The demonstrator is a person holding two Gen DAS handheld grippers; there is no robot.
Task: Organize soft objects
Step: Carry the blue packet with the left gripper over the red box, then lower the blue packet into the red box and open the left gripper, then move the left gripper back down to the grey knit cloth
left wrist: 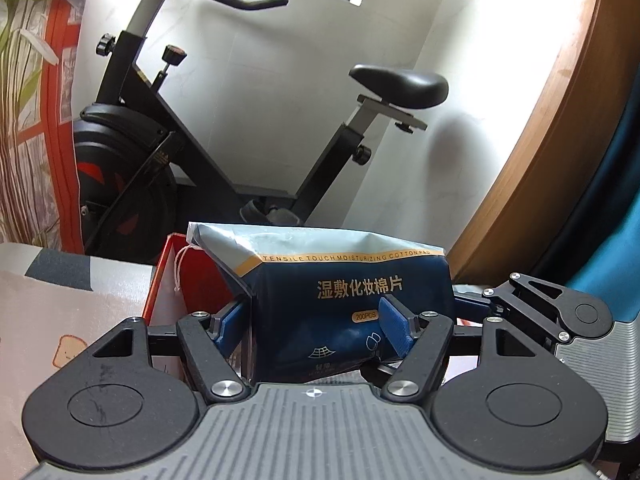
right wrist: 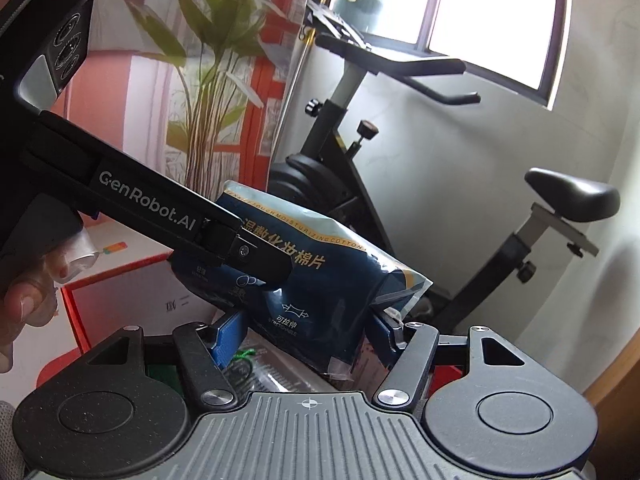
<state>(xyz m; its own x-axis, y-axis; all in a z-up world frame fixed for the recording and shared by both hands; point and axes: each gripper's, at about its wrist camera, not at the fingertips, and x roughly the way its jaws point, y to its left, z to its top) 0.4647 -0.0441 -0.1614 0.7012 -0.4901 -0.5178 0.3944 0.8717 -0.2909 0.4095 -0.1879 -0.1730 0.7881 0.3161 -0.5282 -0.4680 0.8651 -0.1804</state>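
Step in hand: transport of the cotton pad pack (left wrist: 344, 296), carried by both claws together.

Left claw (left wrist: 316, 320): jaws part-way open, closed on the pack. The blue pads (left wrist: 394, 330) press the pack's dark lower body from either side. The pack stands upright between the fingers, its pale sealed top above them.

Right claw (right wrist: 306, 338): jaws part-way open, also closed on the pack. In the right wrist view the pack (right wrist: 320, 280) lies tilted, its folded corner pointing down and to the right of this claw. The left claw's finger (right wrist: 256, 260) crosses the pack's front face above and to the left of the right claw.

Position of the pack: clear of any surface, held between both claws. A red-edged box (left wrist: 176, 280) sits just beyond and to the left of the left claw, partly behind the pack. In the right wrist view a red-rimmed box (right wrist: 120, 300) lies below and left of the claws. Its contents cannot be made out.

Judgement for the next move: the pack is soft and will crumple under uneven pull. Move both claws at matched pace toward the box opening, lower the pack in, then release one claw before the other.
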